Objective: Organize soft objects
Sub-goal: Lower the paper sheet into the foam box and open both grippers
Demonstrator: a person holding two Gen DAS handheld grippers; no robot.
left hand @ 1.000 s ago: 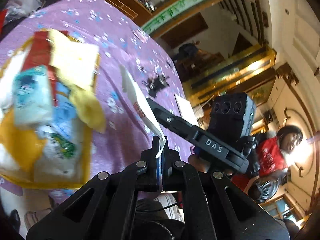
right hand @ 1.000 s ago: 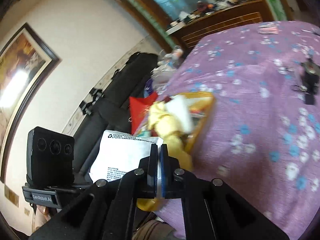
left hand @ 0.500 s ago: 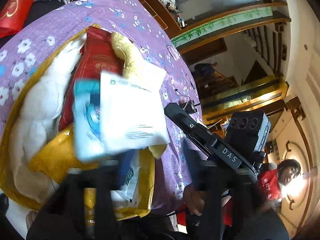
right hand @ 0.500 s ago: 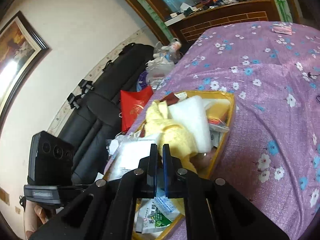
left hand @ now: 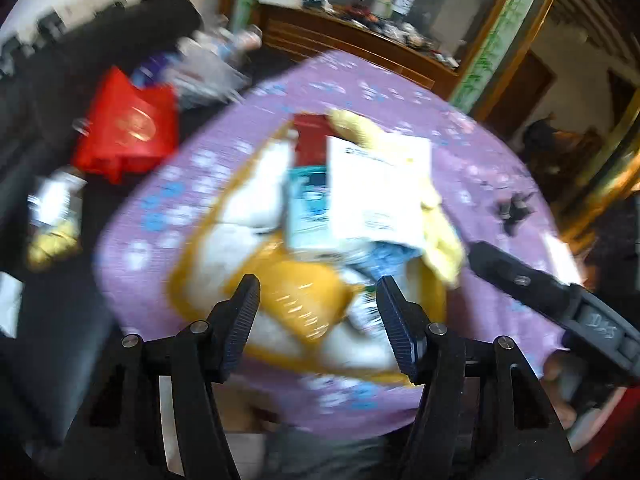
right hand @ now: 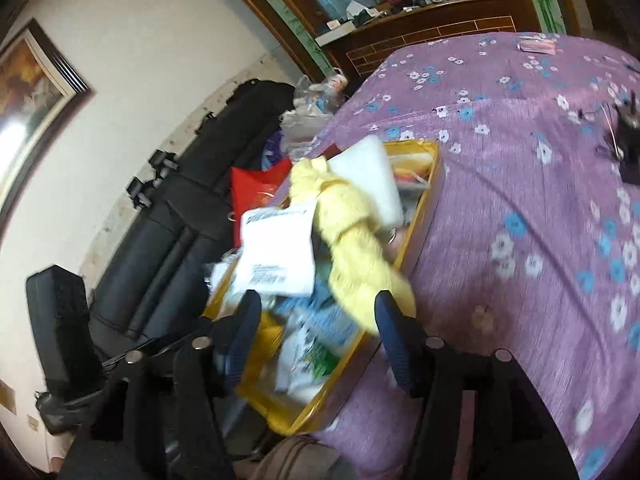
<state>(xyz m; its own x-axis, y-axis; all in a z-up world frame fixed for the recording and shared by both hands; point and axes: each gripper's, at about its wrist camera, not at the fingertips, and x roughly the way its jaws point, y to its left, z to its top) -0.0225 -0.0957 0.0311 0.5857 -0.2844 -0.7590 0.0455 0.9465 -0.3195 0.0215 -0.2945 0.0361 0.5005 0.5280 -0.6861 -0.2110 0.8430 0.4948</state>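
A yellow tray [left hand: 184, 264] [right hand: 424, 200] full of soft things sits on the purple flowered tablecloth [right hand: 520, 184]. On top lies a white printed packet [left hand: 376, 188] [right hand: 276, 248], beside a yellow fluffy cloth [right hand: 352, 232] [left hand: 440, 236], a white foam pad [right hand: 368, 176] and blue-white tissue packs [left hand: 308, 208]. My left gripper [left hand: 318, 320] is open and empty above the tray's near edge. My right gripper [right hand: 318, 332] is open and empty over the tray's near end.
A black sofa [right hand: 168, 232] stands left of the table, with a red bag [left hand: 124, 128] [right hand: 252, 192] and clear plastic bags [left hand: 208, 68] on it. A small black object [right hand: 624, 140] lies on the cloth at right. A wooden cabinet [right hand: 432, 36] stands behind.
Both grippers have opened and let go of the white packet, which now lies on the pile in the tray. Both grippers have drawn back from it.
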